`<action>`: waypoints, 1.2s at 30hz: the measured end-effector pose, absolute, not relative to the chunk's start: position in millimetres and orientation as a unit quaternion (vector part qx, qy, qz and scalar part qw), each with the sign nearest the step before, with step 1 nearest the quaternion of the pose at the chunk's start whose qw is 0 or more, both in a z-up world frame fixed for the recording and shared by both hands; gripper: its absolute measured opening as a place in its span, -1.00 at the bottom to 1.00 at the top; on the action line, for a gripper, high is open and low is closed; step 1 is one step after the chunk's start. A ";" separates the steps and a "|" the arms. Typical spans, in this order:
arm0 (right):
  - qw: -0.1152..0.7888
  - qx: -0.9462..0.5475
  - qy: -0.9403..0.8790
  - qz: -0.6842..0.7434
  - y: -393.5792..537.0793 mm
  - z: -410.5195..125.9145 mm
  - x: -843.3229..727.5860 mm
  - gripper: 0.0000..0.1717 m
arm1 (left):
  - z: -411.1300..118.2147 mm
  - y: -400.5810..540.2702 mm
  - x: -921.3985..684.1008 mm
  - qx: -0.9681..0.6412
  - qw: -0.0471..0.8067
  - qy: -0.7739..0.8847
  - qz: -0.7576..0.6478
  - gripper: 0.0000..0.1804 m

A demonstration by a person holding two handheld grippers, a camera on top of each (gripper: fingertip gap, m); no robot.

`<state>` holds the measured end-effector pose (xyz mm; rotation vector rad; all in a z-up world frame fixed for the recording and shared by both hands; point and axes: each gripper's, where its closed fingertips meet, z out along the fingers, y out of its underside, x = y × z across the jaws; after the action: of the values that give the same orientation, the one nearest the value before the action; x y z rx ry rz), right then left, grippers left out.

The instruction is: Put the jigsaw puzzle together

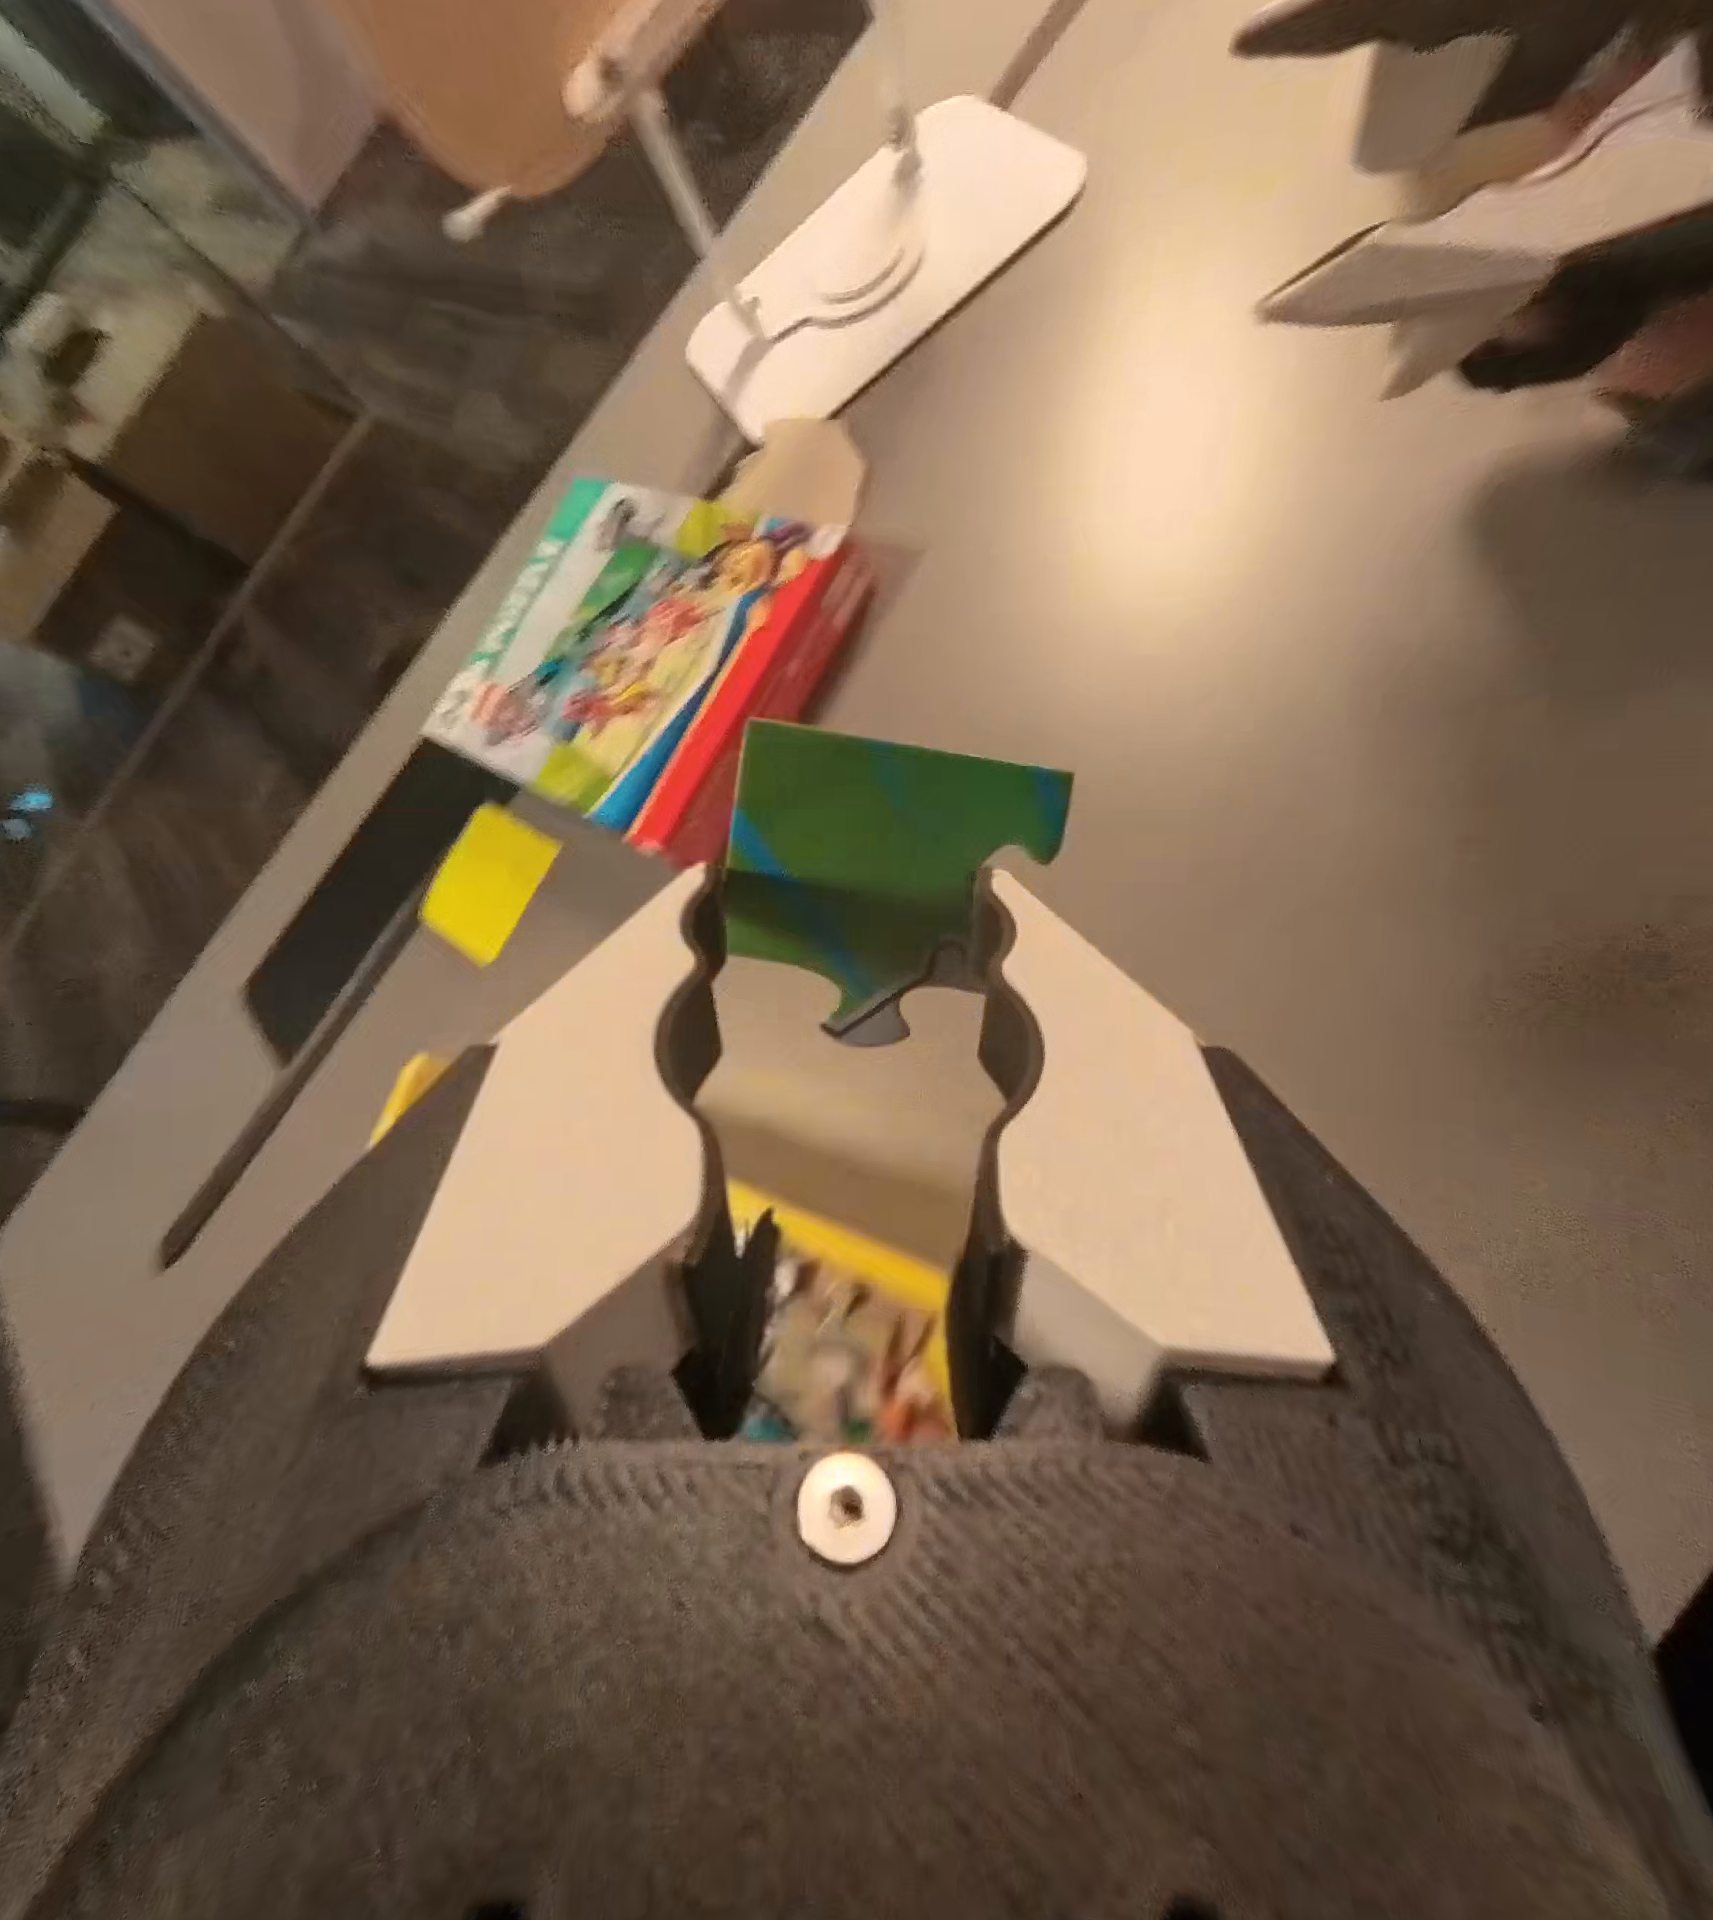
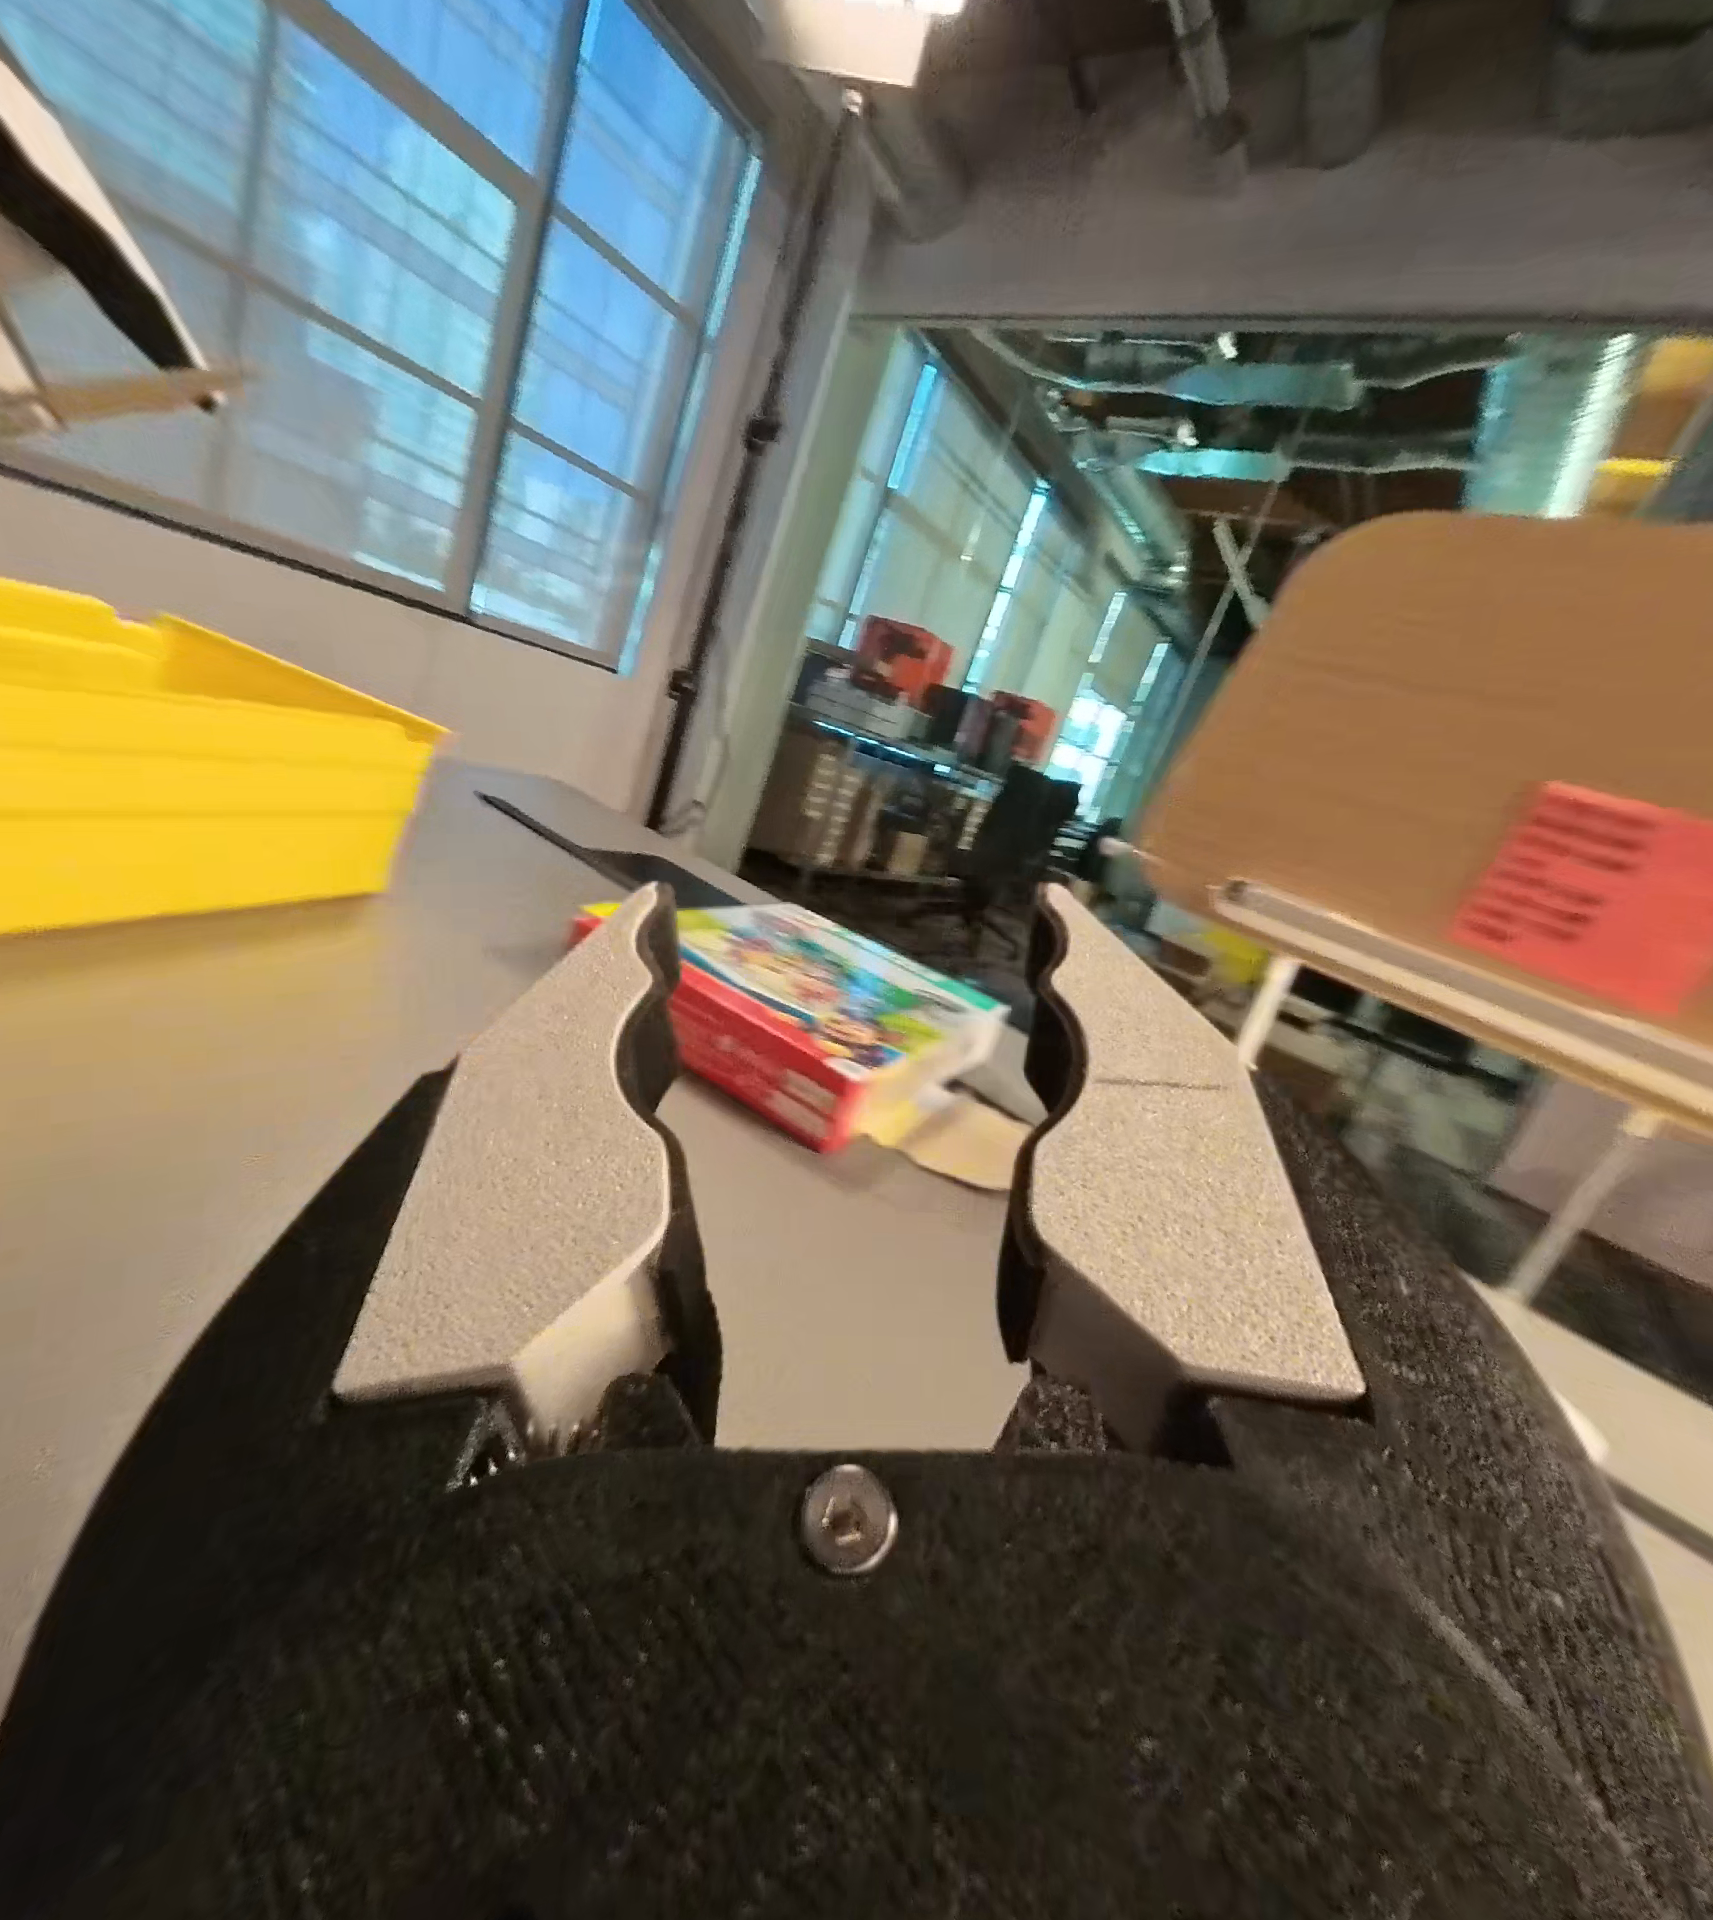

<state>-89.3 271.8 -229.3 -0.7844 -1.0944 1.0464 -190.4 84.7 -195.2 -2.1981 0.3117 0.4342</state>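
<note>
My left gripper is shut on a green and blue jigsaw piece. Both pads press on its side edges and hold it upright above the grey table. Just beyond it lies a colourful puzzle box with a red side, its end flap open. Under the jaws shows a colourful picture with a yellow edge. My right gripper is open and empty, low over the table, pointing at the same box. It shows blurred in the left wrist view.
A white lamp base stands behind the box. A yellow tray sits left of my right gripper. A yellow block and a dark slot are near the table edge. A wooden chair stands at the right.
</note>
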 end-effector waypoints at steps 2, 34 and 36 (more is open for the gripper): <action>0.682 -0.358 -0.476 0.425 300.8 -231.2 -82.0 -0.24 | -210.6 126.3 -158.1 -0.889 0.422 0.137 0.117 -0.48; 0.662 -0.462 -0.390 0.443 385.5 -244.3 -79.2 -0.25 | -218.4 21.5 -265.0 -0.863 0.413 -0.139 0.255 -0.42; 0.663 -0.466 -0.389 0.439 387.1 -245.3 -80.0 -0.25 | -242.3 -11.0 -306.1 -0.892 0.350 -0.189 0.214 -0.41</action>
<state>-80.0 387.1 -245.3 -1.0529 -0.8796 0.9922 -306.1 -11.0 -242.3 -2.3099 -0.4892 0.5547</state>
